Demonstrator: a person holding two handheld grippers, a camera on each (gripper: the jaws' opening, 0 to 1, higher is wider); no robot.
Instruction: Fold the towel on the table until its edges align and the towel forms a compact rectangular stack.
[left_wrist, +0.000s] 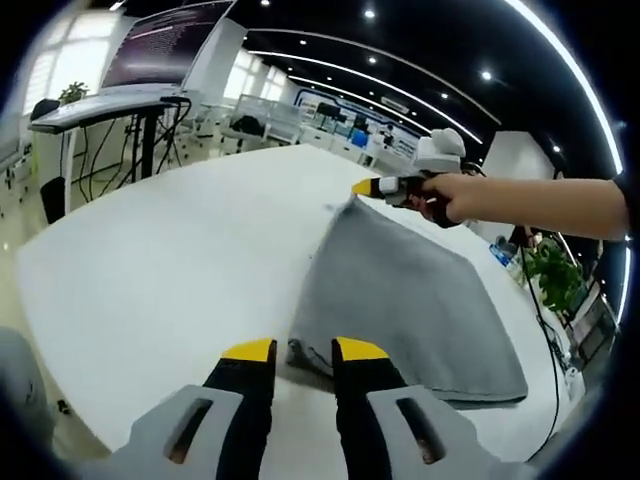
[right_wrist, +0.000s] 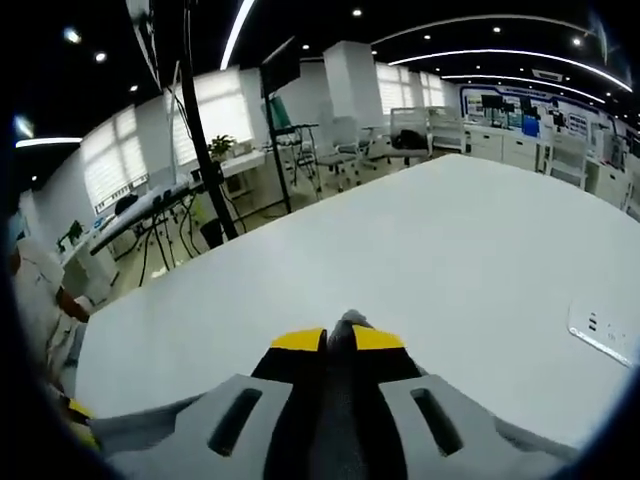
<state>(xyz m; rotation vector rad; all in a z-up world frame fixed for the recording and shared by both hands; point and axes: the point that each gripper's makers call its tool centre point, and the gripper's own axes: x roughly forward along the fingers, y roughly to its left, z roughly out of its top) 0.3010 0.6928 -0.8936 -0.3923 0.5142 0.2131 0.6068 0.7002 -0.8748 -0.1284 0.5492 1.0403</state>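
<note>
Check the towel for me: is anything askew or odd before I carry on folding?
Nothing damaged. The grey towel sits askew: the right gripper pinches its far corner, lifted off the white table, so it tapers unevenly. The left gripper is open at the near edge.

The left gripper view looks forward from low over the near edge of the white table (left_wrist: 170, 260), along its own gripper (left_wrist: 303, 350), whose yellow-tipped jaws rise from the bottom. It faces across the table toward the far office, tilted a little, with the grey towel (left_wrist: 400, 300) close in front and the other gripper (left_wrist: 385, 187) near the towel's far corner. The right gripper view sits just above the tabletop (right_wrist: 450, 260), looking along its own gripper (right_wrist: 340, 338) over a long bare stretch toward windows and desks. Both views share the white table and the office beyond it.
</note>
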